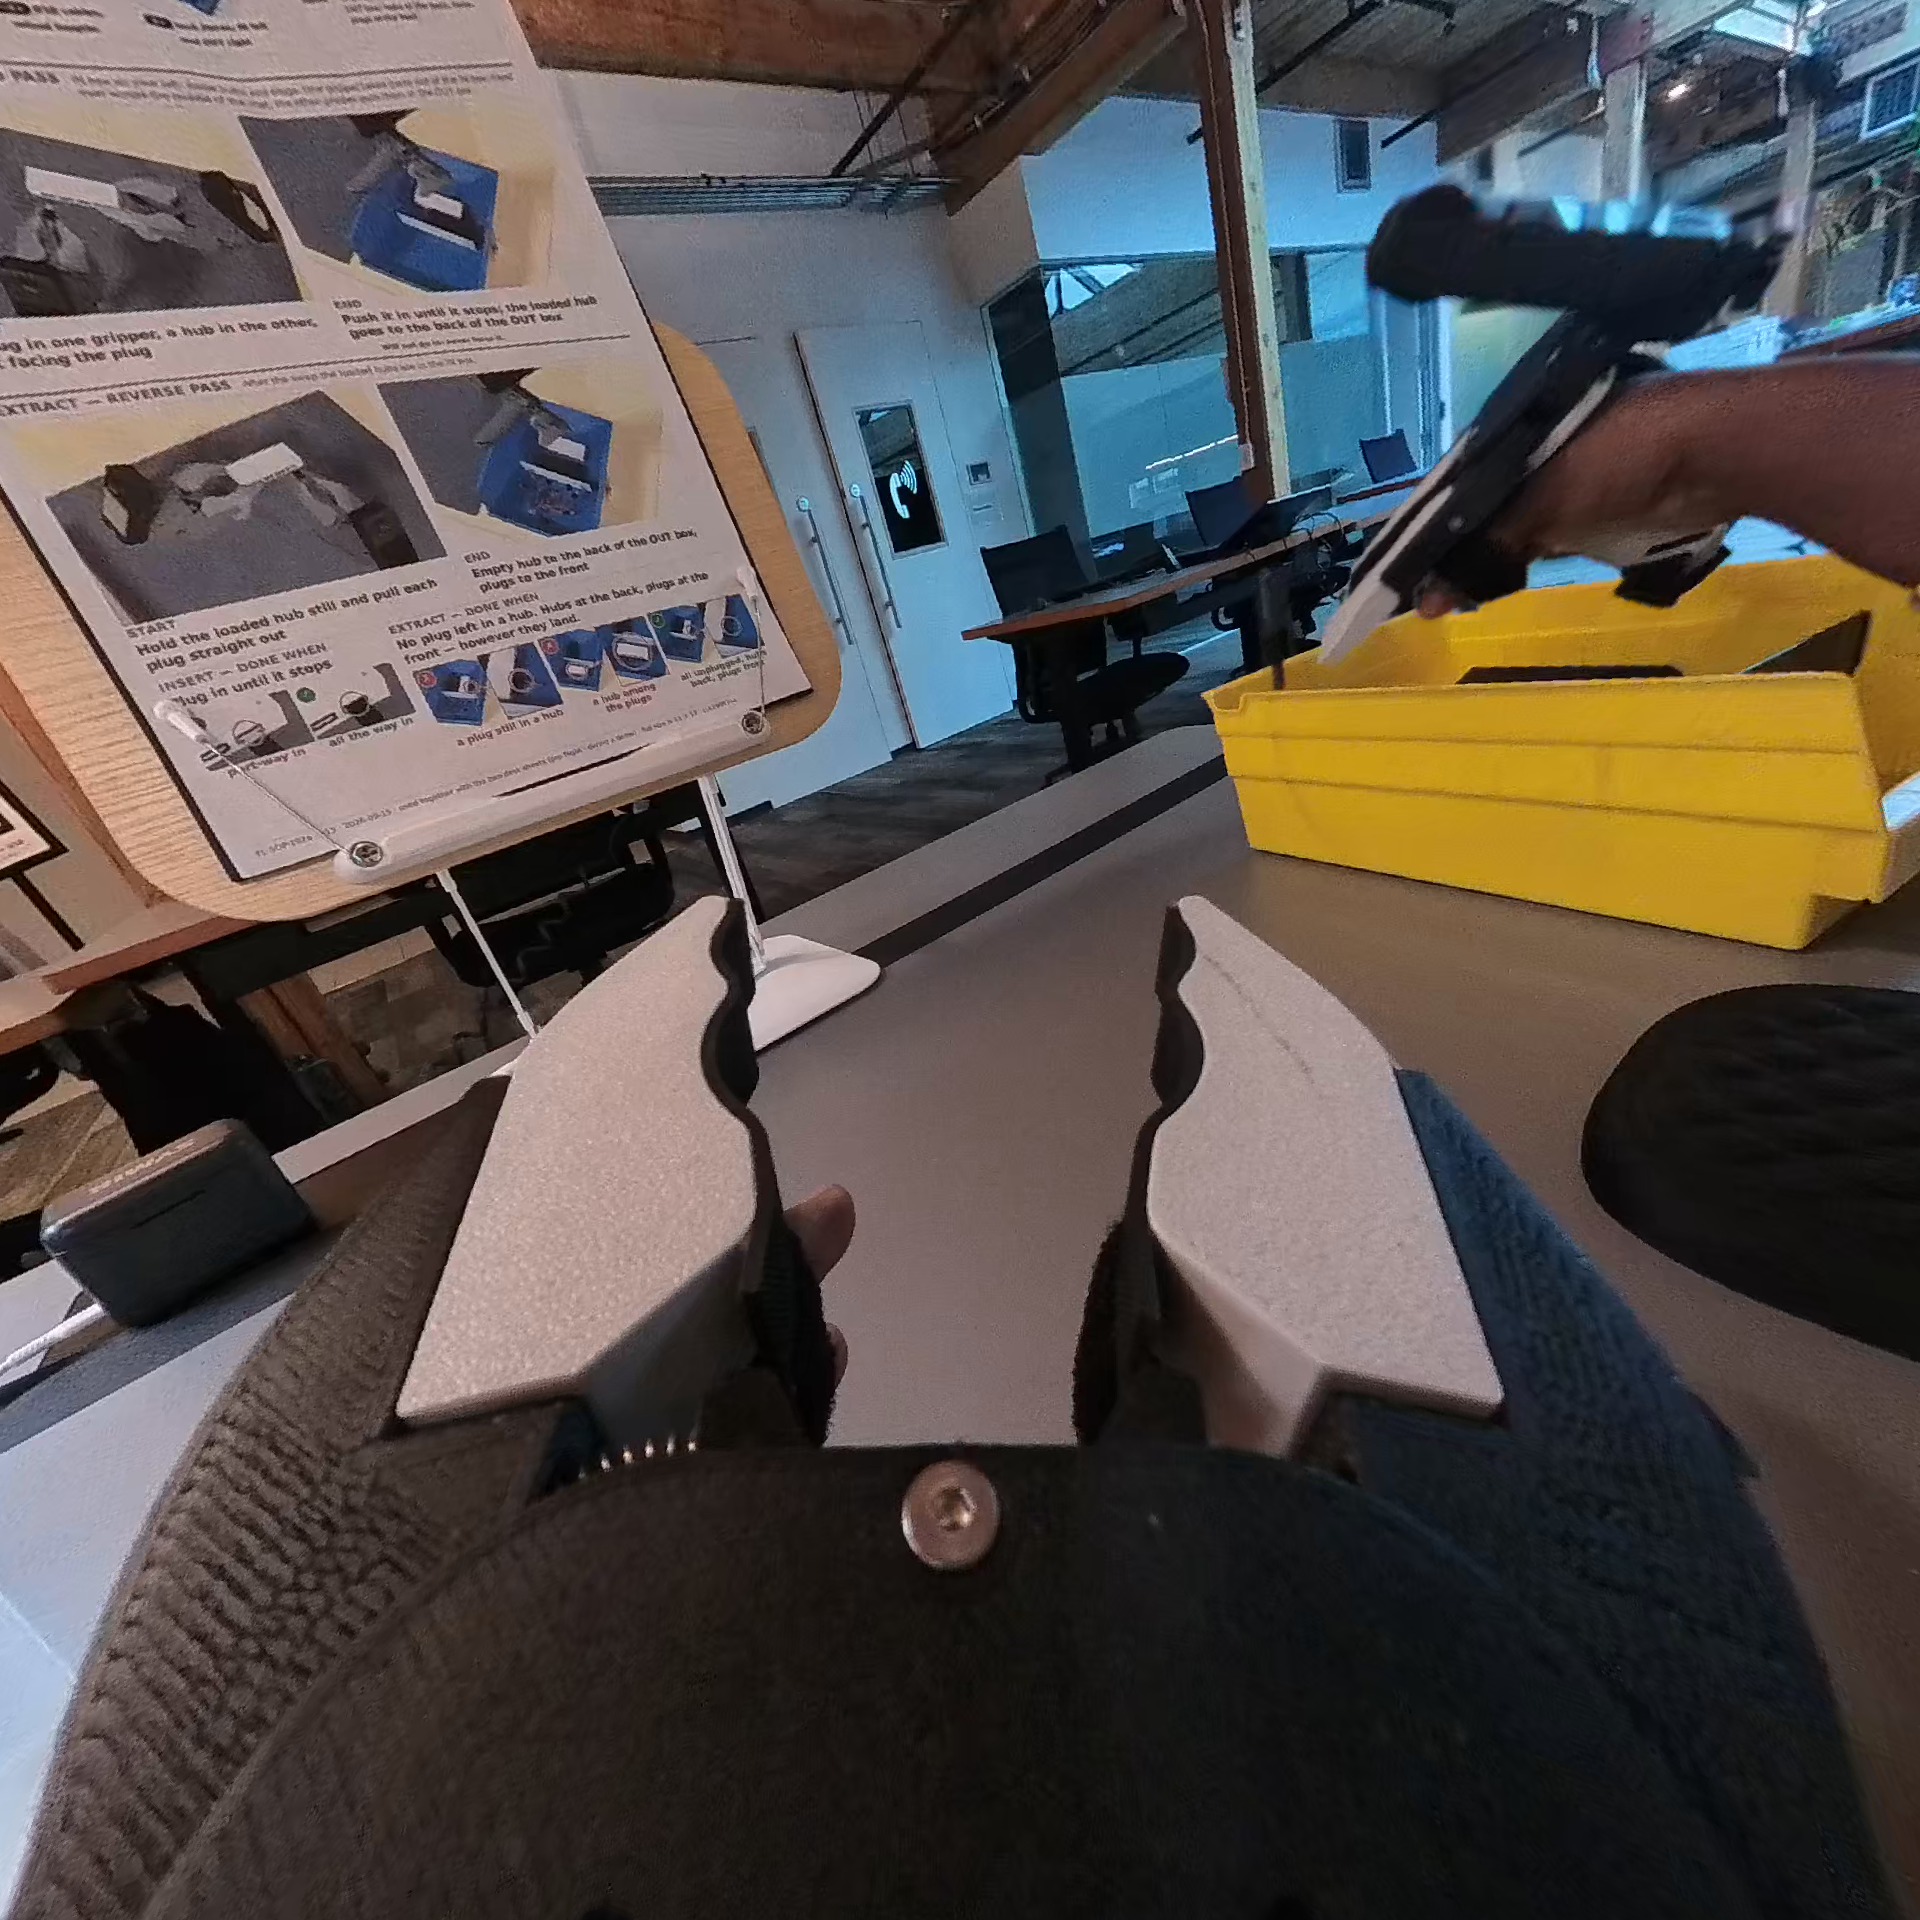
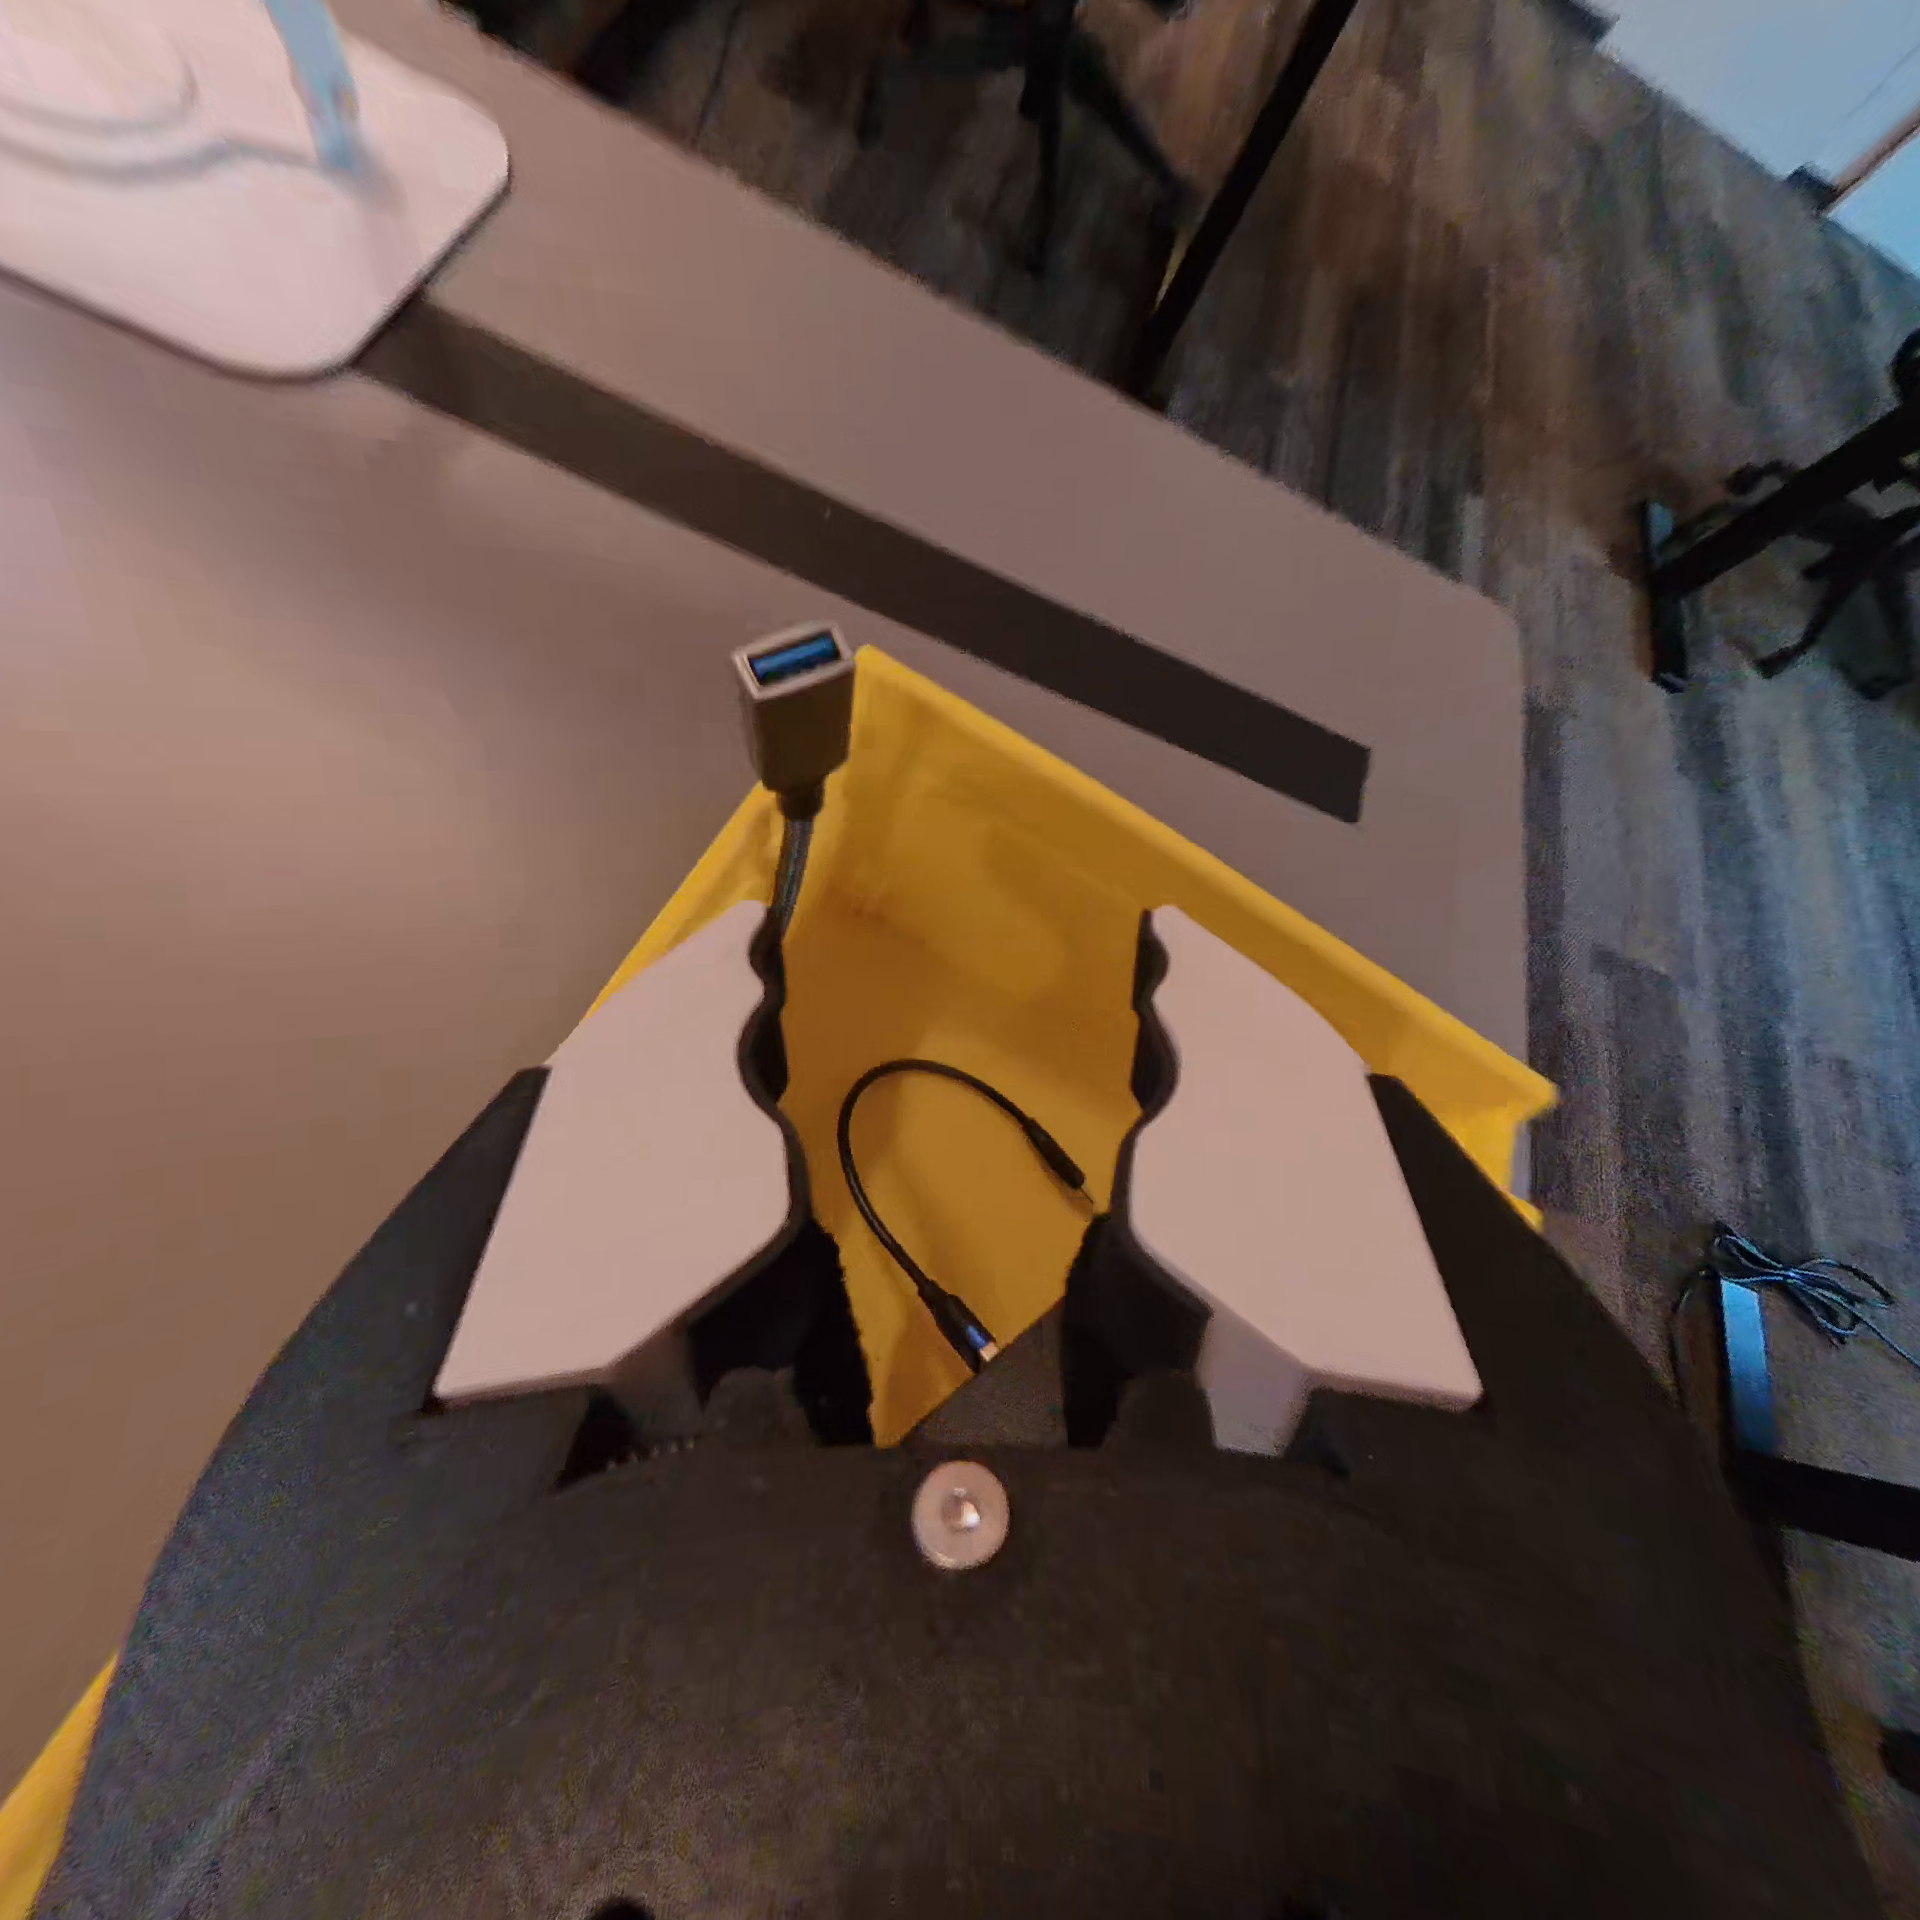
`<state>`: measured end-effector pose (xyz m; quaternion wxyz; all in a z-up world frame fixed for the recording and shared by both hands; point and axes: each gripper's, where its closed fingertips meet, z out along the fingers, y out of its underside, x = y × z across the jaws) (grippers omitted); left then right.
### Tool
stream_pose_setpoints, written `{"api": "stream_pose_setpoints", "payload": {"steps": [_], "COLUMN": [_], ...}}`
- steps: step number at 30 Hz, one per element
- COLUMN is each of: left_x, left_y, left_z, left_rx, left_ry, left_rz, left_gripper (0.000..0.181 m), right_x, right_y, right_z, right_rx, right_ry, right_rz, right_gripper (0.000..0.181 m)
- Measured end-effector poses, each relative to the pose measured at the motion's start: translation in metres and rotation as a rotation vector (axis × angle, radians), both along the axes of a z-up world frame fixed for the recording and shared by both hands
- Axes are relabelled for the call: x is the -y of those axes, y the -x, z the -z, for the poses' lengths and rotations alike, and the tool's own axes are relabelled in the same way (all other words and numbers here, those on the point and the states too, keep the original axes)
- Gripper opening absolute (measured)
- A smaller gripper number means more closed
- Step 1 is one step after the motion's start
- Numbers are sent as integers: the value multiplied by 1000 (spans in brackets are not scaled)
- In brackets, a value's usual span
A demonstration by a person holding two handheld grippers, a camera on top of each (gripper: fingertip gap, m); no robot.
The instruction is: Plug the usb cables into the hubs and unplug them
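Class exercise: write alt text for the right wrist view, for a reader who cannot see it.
The right gripper, jaws open and empty, looks down into a yellow bin on a grey table. A short black cable lies in the bin, and a grey USB socket on a braided cable sticks up by the left jaw.
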<state>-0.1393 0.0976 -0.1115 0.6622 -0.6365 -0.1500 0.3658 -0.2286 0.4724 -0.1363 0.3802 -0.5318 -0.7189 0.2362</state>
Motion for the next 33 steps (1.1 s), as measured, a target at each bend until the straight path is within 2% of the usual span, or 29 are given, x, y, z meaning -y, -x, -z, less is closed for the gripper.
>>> {"api": "stream_pose_setpoints", "payload": {"steps": [3, 5, 8, 11, 13, 15, 18, 22, 24, 28, 31, 33], "left_x": [-2, -3, -3, -3, -4, -4, -6, -7, -7, -4, 4, 21], "left_y": [-2, -2, -2, -3, -4, -4, -6, -8, -9, -14, -32, -45], "left_z": [0, 1, 2, 1, 1, 2, 3, 2, 0, -9, -25, -43], "left_rx": [-4, -8, -8, -14, -20, -20, -19, -30, -33, -50, -41, -45], "left_ry": [8, 16, 20, 23, 26, 30, 34, 46, 41, 11, -43, -89], "left_rz": [6, 6, 8, 8, 9, 12, 23, 25, 29, 42, 122, 150], "left_gripper": [75, 75, 75, 75, 75, 75, 75, 75, 75, 74, 71, 68], "right_x": [-8, 6, 62, 138, 184, 215, 234, 251, 254, 248, 247, 248], "right_y": [-18, -34, -68, -119, -151, -170, -167, -153, -153, -156, -156, -156], "right_z": [-38, -72, -123, -151, -150, -133, -89, -38, -36, -39, -39, -38], "right_rx": [-157, -314, -603, -877, -1006, -1067, -1071, -995, -950, -1001, -1005, -999], "right_ry": [16, 20, -9, 49, 228, 364, 388, 419, 493, 523, 523, 522], "right_rz": [70, 51, -115, -314, -406, -445, -407, -406, -436, -432, -427, -433], "right_gripper": [95, 111, 123, 114, 107, 102, 91, 94, 89, 89, 89, 89]}}
